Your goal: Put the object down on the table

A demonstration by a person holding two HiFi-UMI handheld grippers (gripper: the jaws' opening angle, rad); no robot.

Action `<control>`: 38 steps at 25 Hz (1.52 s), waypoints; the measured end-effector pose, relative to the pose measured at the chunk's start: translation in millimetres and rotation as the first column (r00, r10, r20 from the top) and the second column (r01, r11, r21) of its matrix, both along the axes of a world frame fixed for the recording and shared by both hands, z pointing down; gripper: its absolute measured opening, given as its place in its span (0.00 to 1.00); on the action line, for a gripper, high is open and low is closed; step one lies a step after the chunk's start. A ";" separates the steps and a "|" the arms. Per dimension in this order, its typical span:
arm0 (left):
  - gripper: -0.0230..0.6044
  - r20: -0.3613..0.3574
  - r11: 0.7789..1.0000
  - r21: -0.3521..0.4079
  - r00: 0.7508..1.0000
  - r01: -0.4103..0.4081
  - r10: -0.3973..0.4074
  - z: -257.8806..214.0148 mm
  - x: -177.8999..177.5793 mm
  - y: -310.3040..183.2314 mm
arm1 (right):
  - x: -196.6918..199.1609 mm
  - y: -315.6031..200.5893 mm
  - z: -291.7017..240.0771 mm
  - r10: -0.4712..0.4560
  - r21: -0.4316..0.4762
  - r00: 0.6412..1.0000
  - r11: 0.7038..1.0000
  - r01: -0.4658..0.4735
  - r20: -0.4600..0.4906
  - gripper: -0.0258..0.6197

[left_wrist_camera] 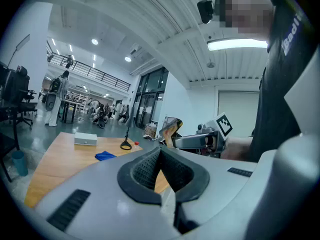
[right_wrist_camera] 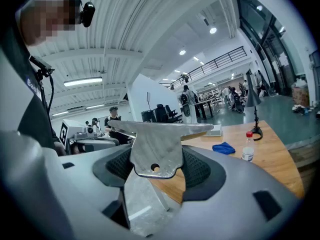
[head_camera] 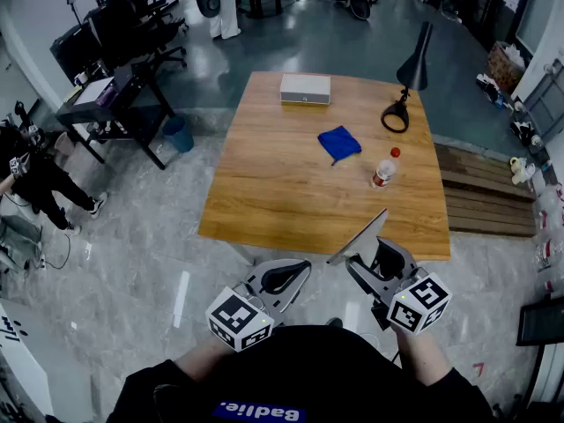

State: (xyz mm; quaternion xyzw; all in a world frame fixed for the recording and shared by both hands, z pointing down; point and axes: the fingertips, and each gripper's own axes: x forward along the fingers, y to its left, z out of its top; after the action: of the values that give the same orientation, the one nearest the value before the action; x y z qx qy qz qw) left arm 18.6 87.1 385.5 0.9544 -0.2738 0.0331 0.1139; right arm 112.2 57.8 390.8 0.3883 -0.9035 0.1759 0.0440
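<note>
Item: metal plate (right_wrist_camera: 152, 144), flat, grey, with one small hole near its lower edge. It is clamped by that lower part between the pads of the right gripper (right_wrist_camera: 155, 166), and its wide top stands clear above the jaws. In the head view the metal plate (head_camera: 359, 234) rides tilted in the right gripper (head_camera: 374, 256), by the near edge of the worktop (head_camera: 282, 183) and not resting on it. Its height above the wood cannot be told. The left gripper (left_wrist_camera: 160, 171) is clenched with nothing between its pads; the head view shows the left gripper (head_camera: 280, 276) low and just beside the right, short of the worktop edge. Also on the worktop: a blue cloth (head_camera: 339, 142) near the middle, a bottle (head_camera: 384, 169) with a red cap to its right, a black lamp (head_camera: 412, 70) at the far right, and a white box (head_camera: 305, 88) at the far edge. Step in hand, as judged: carry forward and set down. The near half of the wood is bare and is the best landing place, well apart from the bottle, which would tip at a knock. Handling advice: level the plate, lower it until one long face or edge meets the wood, and only then let the jaws part. A thin metal piece dropped from any height is likely to clatter and skid.
</note>
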 end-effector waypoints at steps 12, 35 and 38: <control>0.04 0.003 1.000 0.000 1.000 0.011 -0.011 4.0 1.5 -3.3 | 1.3 -3.8 0.9 -0.020 0.008 1.000 1.000 0.020 -0.010 0.49; 0.04 0.064 0.985 0.029 0.983 0.169 -0.171 6.9 24.8 -28.6 | 35.0 -20.5 7.4 -0.146 0.013 0.989 0.989 0.146 0.016 0.49; 0.04 0.057 0.986 0.035 0.985 0.160 -0.162 9.7 12.9 -47.9 | 23.7 -35.9 12.1 -0.136 0.001 0.991 0.991 0.136 0.006 0.49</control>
State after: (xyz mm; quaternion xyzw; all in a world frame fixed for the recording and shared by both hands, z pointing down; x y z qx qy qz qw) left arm 31.5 39.2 395.2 0.9294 -0.3539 0.0479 0.0934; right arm 135.9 21.9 402.9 0.3253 -0.9280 0.1735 0.0529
